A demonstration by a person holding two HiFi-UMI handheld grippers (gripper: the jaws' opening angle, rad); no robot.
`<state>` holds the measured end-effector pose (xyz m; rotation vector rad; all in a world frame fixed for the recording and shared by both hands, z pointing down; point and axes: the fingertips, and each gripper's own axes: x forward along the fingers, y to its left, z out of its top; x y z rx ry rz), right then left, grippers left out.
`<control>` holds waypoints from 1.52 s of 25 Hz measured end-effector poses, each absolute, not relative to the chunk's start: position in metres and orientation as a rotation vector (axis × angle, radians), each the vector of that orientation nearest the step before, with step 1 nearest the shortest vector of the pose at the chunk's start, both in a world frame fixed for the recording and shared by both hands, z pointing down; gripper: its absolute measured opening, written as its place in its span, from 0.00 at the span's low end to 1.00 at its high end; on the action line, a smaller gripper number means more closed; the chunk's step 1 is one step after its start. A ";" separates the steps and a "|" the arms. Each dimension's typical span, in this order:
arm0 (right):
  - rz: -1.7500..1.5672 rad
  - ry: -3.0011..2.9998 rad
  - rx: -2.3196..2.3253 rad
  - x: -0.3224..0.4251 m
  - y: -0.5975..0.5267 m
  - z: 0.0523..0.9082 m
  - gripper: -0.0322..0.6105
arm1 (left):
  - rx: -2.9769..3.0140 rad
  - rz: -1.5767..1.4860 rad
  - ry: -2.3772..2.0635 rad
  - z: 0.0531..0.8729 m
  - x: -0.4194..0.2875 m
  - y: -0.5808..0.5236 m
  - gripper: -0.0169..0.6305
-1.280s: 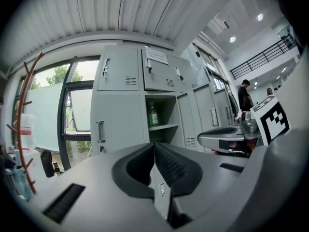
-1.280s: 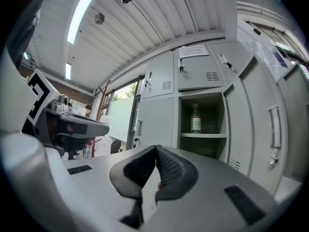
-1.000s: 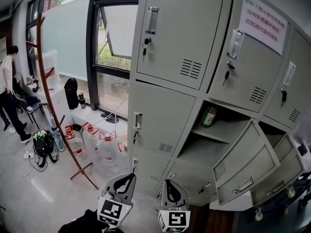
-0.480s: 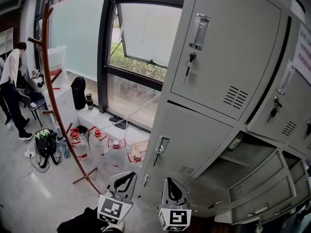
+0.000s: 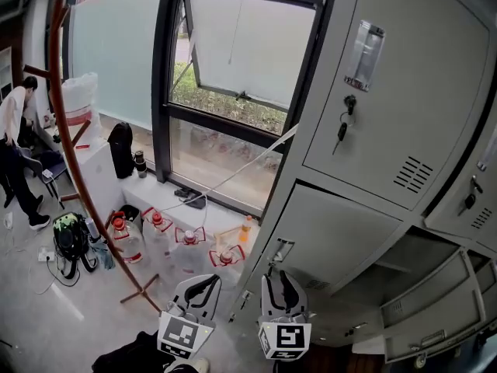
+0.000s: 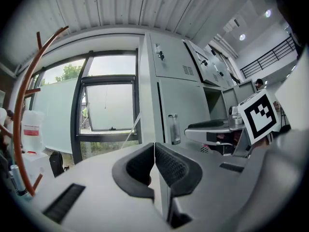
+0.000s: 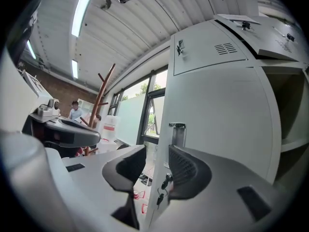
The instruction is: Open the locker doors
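Grey left tongs point(image 5: 202, 286), pressed together, empty. Beside them we list right tongs point(image 5: 281, 284), jaws just opening, nothing between. Ahead, closed locker door point(image 5: 339, 235), handle point(image 5: 281, 251). Farther right, open locker door point(image 5: 435, 305).

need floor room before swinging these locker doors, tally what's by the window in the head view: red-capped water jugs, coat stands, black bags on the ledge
red-capped water jugs: 4
coat stand: 1
black bag: 1
total: 6
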<state>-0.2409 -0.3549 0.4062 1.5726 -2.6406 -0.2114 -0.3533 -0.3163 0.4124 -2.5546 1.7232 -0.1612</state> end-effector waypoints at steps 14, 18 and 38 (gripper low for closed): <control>-0.188 -2.487 1.691 -0.260 -0.421 0.423 0.33 | -2.629 -0.175 1.685 0.434 -0.393 -0.356 0.07; -0.186 -2.457 1.713 -0.262 -0.425 0.429 0.31 | -2.650 -0.182 1.677 0.441 -0.398 -0.361 0.06; -0.187 -2.463 1.714 -0.256 -0.384 0.431 0.25 | -2.689 -0.171 1.611 0.444 -0.381 -0.335 0.07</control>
